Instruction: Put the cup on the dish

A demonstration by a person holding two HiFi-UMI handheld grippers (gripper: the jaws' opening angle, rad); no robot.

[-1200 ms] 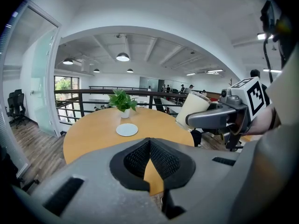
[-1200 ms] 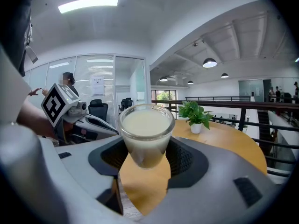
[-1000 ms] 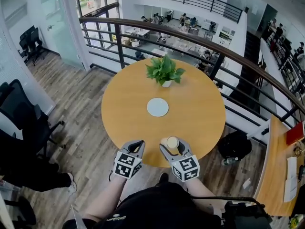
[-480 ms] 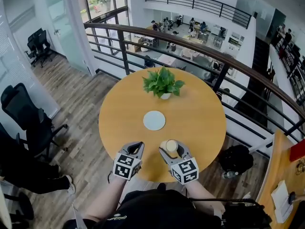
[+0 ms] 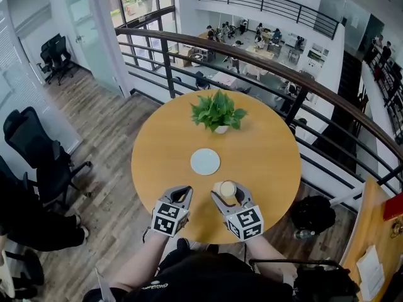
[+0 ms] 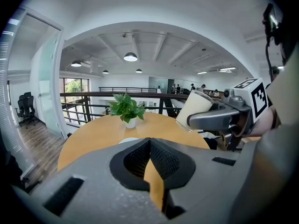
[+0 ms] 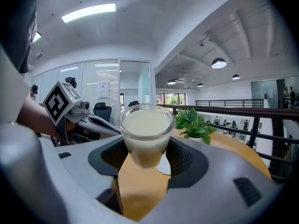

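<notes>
**Gripping the cup (image 5: 227, 189), dish (image 5: 205, 162) not yet reached**

Low in the frame, the right gripper (image 5: 228, 194) has its jaws pinching the cup. The left gripper (image 5: 179, 192) beside it has its jaws pressed together, empty. Higher, at mid-frame, the dish lies bare and well apart from the cup. Carrying and setting down are left to do.

Cup (image 5: 227, 188): in head view, lower centre, only rim and top show. Wall and base hidden between jaws of right gripper (image 5: 228, 194).
Left gripper view, right of centre: cup's lower side covered by right gripper's jaw.
Dish (image 6: 129, 139): thin sliver above body of left gripper (image 6: 149, 148), rest hidden.
Right gripper view: dish mostly behind cup.
People (image 5: 225, 30), top centre of head view: too small to tell.
Dark shape (image 5: 25, 212), lower left: cut by edge, cannot tell what.
</notes>
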